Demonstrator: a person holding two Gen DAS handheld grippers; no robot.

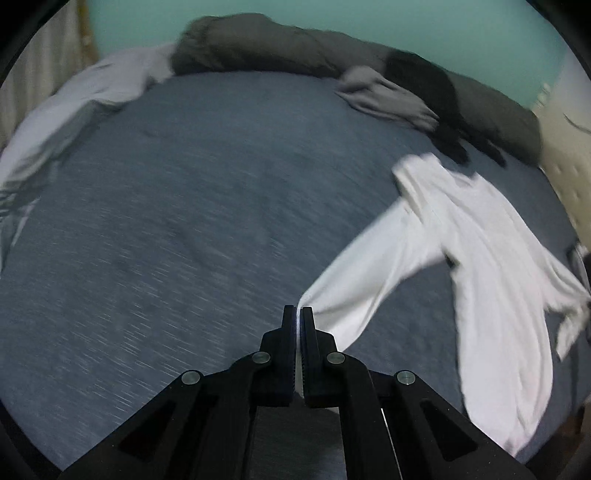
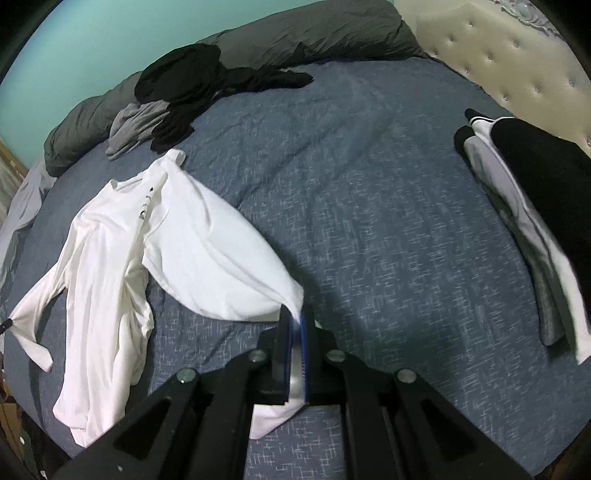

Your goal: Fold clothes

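Observation:
A white long-sleeved shirt (image 1: pixel 491 258) (image 2: pixel 122 236) lies rumpled on the blue-grey bed cover (image 1: pixel 192 206) (image 2: pixel 369 206). My left gripper (image 1: pixel 298 309) is shut on the end of one white sleeve, which stretches up and to the right toward the shirt's body. My right gripper (image 2: pixel 295 314) is shut on another part of the shirt's white cloth, lifted off the bed, with a fold hanging below the fingers. In the right wrist view the shirt's far sleeve is pulled taut toward the left edge. The left wrist view is motion-blurred.
A grey duvet (image 2: pixel 280 33) runs along the back by the teal wall. Black clothes (image 2: pixel 184 85) and a grey garment (image 2: pixel 136 125) lie piled near it. A stack of folded clothes (image 2: pixel 532 221) sits at right. A cream tufted headboard (image 2: pixel 498 48) stands behind. A pale sheet (image 1: pixel 74 107) lies at far left.

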